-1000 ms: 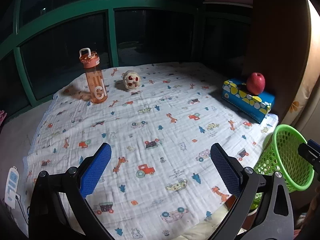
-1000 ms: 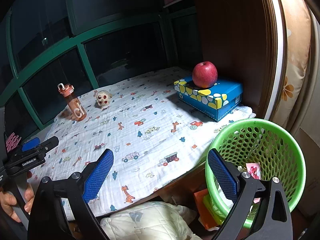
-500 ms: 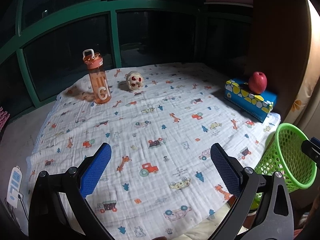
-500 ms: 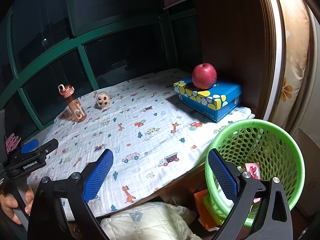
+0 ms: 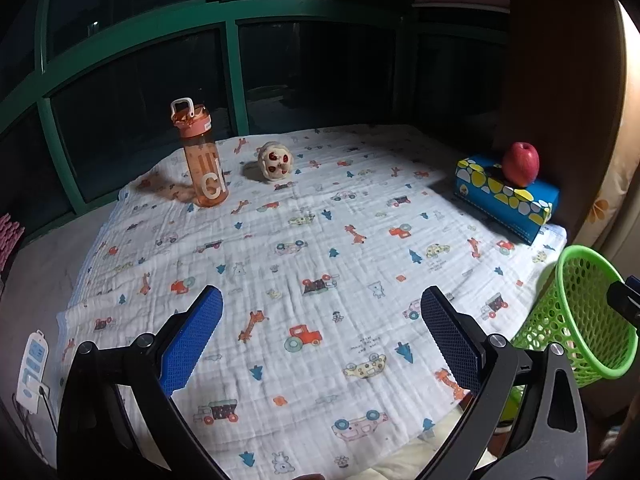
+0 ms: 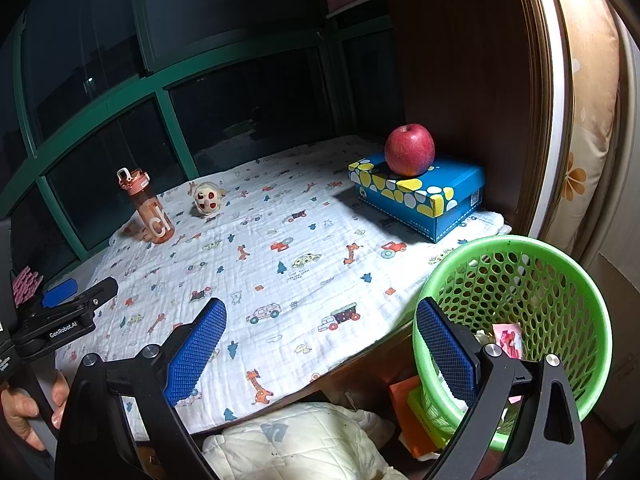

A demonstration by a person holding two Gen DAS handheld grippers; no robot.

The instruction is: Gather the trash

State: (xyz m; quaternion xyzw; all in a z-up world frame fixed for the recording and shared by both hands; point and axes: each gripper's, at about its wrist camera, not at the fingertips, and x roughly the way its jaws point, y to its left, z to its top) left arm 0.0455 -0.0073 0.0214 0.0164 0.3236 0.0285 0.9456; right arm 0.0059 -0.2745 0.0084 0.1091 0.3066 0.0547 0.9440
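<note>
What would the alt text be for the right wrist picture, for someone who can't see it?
Open blue-padded right gripper hovers over a table's patterned cloth, beside a green basket holding scraps. Further back stand a red apple on a blue box, an orange bottle and a small toy.

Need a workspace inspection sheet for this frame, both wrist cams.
Surface: patterned cloth over the table, wrinkled.
Job's things: green basket off the table's right edge, scraps inside; no loose trash seen on the cloth.
Clutter: orange bottle upright; small round toy beside it; apple on blue box.
Grippers: left gripper and right gripper open, empty.
Cables: power strip, lower left.
Surroundings: dark windows, green frames.
</note>
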